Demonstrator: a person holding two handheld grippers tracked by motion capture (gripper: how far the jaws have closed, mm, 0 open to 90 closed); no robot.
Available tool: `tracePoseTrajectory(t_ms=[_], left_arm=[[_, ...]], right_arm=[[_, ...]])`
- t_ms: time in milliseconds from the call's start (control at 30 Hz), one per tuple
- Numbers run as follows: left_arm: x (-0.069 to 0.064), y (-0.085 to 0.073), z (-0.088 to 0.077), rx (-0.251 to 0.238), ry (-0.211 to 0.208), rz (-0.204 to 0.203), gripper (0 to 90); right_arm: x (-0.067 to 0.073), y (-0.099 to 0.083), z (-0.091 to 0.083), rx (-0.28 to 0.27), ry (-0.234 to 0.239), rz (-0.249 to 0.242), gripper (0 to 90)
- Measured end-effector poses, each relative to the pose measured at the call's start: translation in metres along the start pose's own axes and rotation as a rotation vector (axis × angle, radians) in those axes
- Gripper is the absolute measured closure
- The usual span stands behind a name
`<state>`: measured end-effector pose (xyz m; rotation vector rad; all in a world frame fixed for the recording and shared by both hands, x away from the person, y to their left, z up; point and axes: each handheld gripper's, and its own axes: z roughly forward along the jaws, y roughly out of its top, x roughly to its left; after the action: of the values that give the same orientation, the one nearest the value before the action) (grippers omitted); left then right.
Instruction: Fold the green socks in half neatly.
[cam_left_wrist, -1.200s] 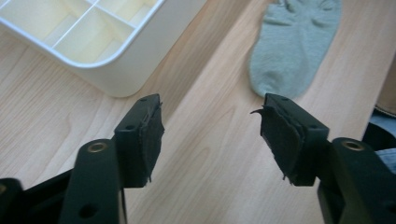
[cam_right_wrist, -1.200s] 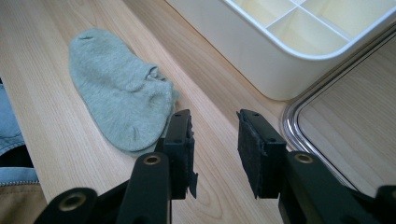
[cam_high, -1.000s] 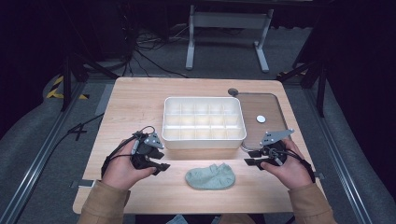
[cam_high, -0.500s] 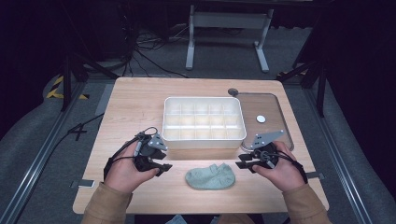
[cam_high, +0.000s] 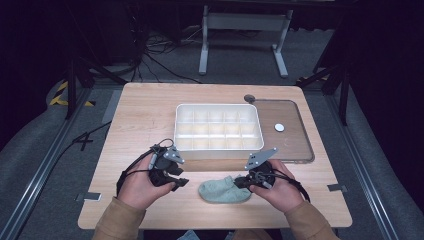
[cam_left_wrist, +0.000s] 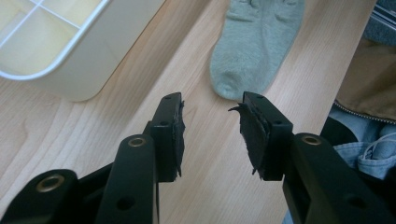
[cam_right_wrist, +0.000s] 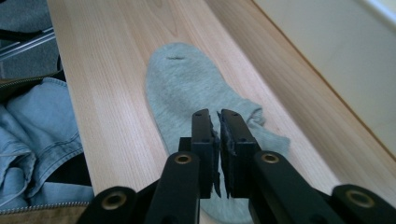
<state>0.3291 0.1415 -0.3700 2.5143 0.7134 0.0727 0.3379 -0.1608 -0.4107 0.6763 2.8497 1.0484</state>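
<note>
A pale green sock (cam_high: 222, 190) lies flat on the wooden table in front of a white divided tray (cam_high: 217, 106). My right gripper (cam_high: 240, 181) is at the sock's right end. In the right gripper view its jaws (cam_right_wrist: 215, 114) have just been closing and stand almost together on the sock (cam_right_wrist: 187, 88), whose cuff bunches beside them. My left gripper (cam_high: 181, 180) rests left of the sock. Its jaws (cam_left_wrist: 212, 105) have just been closing a little but stand apart with nothing between them, and they point at the sock's toe (cam_left_wrist: 254, 42).
The tray's wall (cam_left_wrist: 88, 60) stands close behind both grippers. A clear lid (cam_high: 295, 120) with a white knob (cam_high: 279, 127) lies right of the tray. The table's near edge and the person's jeans (cam_right_wrist: 28, 140) are just behind the sock.
My right hand moved left from the table's right side onto the sock's end, and its jaws came together. The left hand stayed in place.
</note>
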Motion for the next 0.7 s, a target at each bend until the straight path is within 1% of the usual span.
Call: tracePoseTrajectory(t_ms=[100, 167, 200, 300, 367, 400, 500, 600, 667, 700], left_arm=[[-0.002, 0.002, 0.009, 0.015, -0.007, 0.015, 60.9], [-0.004, 0.003, 0.014, 0.027, -0.018, 0.022, 60.8], [-0.004, 0.004, 0.016, 0.025, -0.015, 0.024, 60.8], [-0.005, 0.004, 0.021, 0.042, -0.021, 0.028, 60.9], [-0.005, 0.004, 0.023, 0.048, -0.026, 0.023, 60.9], [-0.005, 0.004, 0.025, 0.053, -0.028, 0.027, 61.1], [-0.004, 0.003, 0.030, 0.069, -0.029, 0.028, 61.5], [-0.005, 0.002, 0.037, 0.083, -0.025, 0.033, 60.0], [-0.006, 0.001, 0.044, 0.103, -0.044, 0.031, 61.2], [-0.005, 0.000, 0.046, 0.105, -0.050, 0.039, 61.8]], right_arm=[[0.004, 0.001, 0.011, 0.024, -0.002, -0.013, 87.8], [0.005, 0.001, 0.017, 0.027, -0.006, -0.017, 87.9], [0.005, 0.001, 0.020, 0.022, -0.009, -0.019, 87.9], [0.004, 0.001, 0.026, -0.002, -0.014, -0.007, 88.6], [0.004, 0.001, 0.029, -0.005, -0.011, -0.006, 89.2], [0.005, 0.001, 0.032, -0.005, -0.011, -0.004, 89.4], [0.004, 0.000, 0.040, 0.011, -0.011, -0.002, 89.4], [0.003, -0.001, 0.047, 0.017, -0.014, -0.003, 89.3], [0.003, -0.002, 0.052, 0.028, -0.013, 0.002, 89.3], [0.002, -0.003, 0.055, 0.040, -0.011, -0.001, 89.4]])
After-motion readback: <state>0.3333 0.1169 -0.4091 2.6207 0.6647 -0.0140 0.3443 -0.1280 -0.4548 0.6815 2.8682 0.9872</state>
